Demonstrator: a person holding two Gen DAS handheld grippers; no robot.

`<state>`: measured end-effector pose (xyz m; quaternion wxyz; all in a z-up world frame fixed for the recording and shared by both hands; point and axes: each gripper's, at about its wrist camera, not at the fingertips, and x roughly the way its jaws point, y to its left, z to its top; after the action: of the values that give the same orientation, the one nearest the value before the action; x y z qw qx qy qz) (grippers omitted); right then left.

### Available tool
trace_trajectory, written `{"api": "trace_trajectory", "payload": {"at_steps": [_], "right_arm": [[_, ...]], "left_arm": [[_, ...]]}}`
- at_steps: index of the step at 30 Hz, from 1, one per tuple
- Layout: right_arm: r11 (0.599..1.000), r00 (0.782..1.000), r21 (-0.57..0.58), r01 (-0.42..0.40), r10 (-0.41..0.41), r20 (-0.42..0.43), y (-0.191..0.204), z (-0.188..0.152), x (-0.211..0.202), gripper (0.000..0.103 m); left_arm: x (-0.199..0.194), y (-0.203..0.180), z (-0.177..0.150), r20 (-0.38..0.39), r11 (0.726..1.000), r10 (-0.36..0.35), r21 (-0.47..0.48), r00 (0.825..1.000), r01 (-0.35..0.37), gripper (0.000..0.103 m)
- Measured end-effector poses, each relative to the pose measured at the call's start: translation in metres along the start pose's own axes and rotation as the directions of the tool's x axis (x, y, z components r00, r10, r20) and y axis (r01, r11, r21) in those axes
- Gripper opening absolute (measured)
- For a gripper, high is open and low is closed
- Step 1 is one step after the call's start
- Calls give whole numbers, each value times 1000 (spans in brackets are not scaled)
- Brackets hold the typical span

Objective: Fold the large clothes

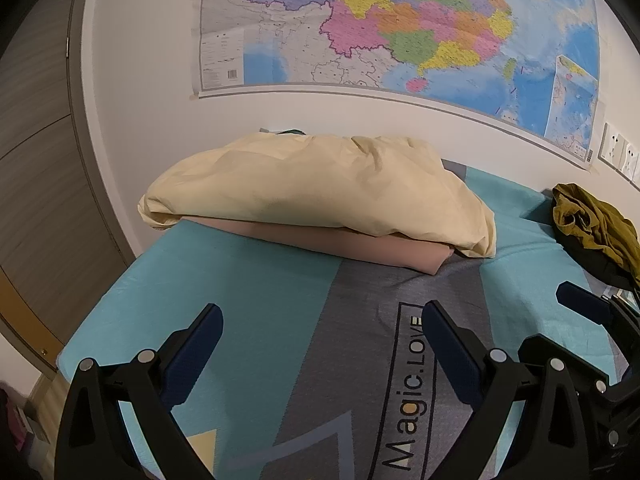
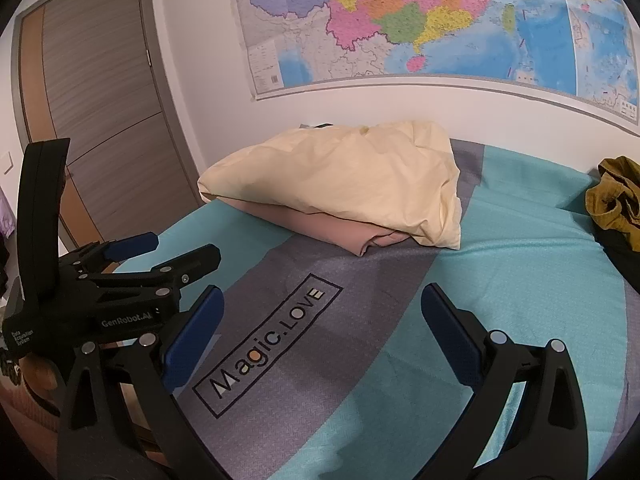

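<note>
Bedsheet [image 1: 248,280] lies bare beneath my left hand-held gripper [image 1: 322,330] and right hand-held gripper [image 2: 322,312], both wide open, empty. At two o'clock sits the crumpled olive garment [image 1: 592,220]; I'd pinch two corners and spread it flat first.

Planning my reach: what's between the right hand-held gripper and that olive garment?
Only bare teal bedsheet lies between the right hand-held gripper and the crumpled olive garment, as the right wrist view shows.

White wall [image 1: 152,80]; map [image 1: 400,20]; door [image 2: 100,100]
</note>
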<state>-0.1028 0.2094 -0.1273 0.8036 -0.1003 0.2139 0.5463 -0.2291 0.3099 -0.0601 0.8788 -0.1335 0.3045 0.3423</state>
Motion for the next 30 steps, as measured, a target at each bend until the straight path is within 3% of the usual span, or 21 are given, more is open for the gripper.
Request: {"api": "trace_trajectory", "payload": {"at_steps": [30], "right_arm": [[1000, 1000, 14, 8, -8, -6, -1, 0, 4, 97]], "left_arm": [[7, -3, -2, -12, 1000, 3, -3, 1000, -3, 96]]}}
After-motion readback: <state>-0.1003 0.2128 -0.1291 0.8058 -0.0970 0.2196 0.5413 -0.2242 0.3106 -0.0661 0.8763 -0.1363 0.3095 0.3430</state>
